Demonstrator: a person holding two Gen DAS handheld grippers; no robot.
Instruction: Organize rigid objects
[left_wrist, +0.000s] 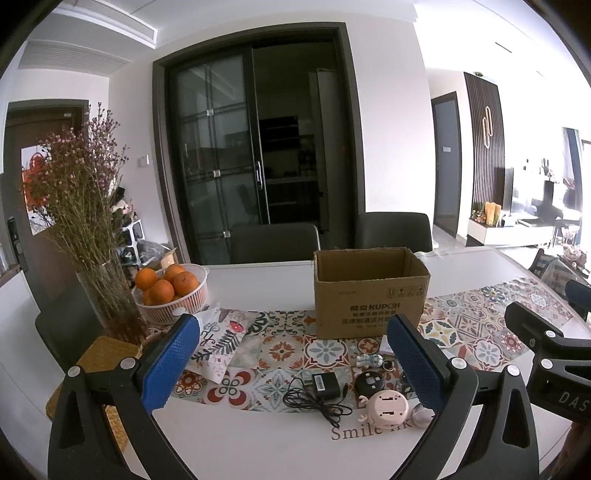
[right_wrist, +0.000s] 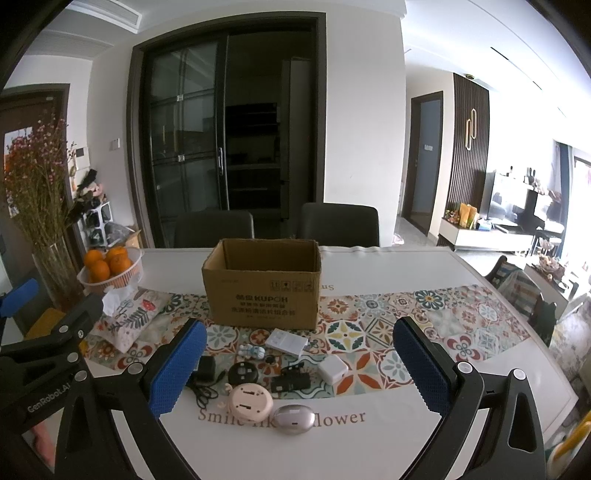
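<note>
An open cardboard box stands on the patterned table runner; it also shows in the left wrist view. In front of it lie small items: a black adapter with cord, a round black disc, a pink round gadget, a silver oval case, a white charger cube, a white flat remote, a small astronaut figure and a black clip-like piece. My left gripper and right gripper are both open and empty, held above the items.
A white basket of oranges and a glass vase of dried flowers stand at the left. A patterned pouch lies beside them. Two dark chairs stand behind the table. A woven mat lies at the left edge.
</note>
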